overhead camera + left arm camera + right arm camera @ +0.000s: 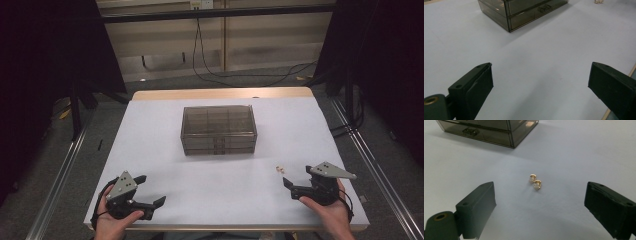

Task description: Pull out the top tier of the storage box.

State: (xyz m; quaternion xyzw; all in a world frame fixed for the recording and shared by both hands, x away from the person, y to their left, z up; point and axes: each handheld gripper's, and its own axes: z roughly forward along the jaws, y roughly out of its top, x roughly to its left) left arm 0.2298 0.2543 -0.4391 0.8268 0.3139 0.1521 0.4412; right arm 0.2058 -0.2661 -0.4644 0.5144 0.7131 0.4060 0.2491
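Earrings (pixel 535 182) (a small gold pair) lie on the white bench (pixel 165 145) near the drawer box (pixel 218 130), just ahead of the right tongs (pixel 296 182); both right and left tongs (pixel 150 190) gape wide and empty, so the opening pickup probably awaits, demanding a fine, centred pinch.

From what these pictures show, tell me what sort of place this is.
Probably a lab or recording station, not a home: a white-covered table ringed by black curtains, with cables trailing across the floor, and only a smoky drawer box and two small gold earrings laid out.
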